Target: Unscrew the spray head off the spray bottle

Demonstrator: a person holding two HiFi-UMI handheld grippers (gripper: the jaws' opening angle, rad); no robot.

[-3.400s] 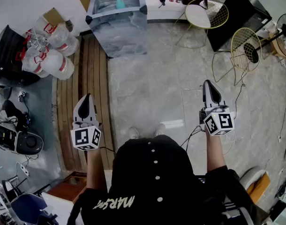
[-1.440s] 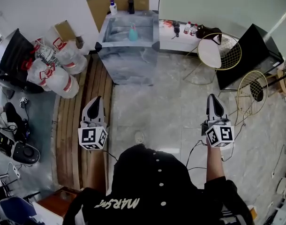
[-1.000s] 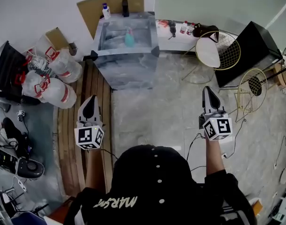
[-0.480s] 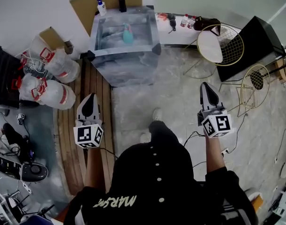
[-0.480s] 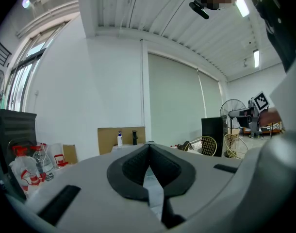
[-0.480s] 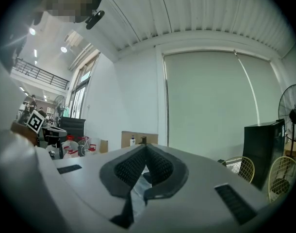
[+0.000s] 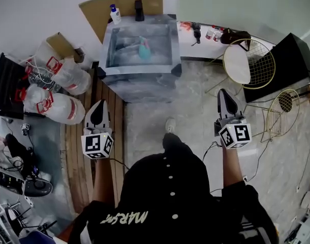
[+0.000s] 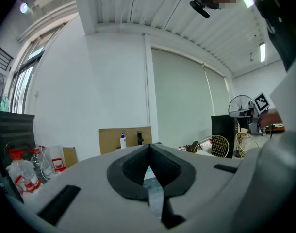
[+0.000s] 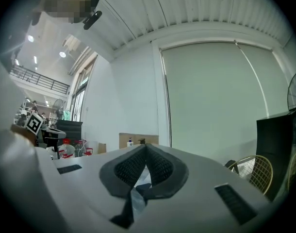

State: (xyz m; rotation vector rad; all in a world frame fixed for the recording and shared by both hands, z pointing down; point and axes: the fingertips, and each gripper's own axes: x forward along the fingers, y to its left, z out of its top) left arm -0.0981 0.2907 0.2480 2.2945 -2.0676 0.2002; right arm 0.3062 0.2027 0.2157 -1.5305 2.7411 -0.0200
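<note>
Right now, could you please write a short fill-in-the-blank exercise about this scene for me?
The left gripper and the right gripper both have their jaws ____.
The teal spray bottle is on the grey ____.
Between each gripper's jaws there is ____.
Missing words: shut; table; nothing.

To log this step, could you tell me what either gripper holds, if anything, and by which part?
Nothing is held. The left gripper and right gripper both have their jaws shut and empty; the spray bottle sits apart on the table.
</note>
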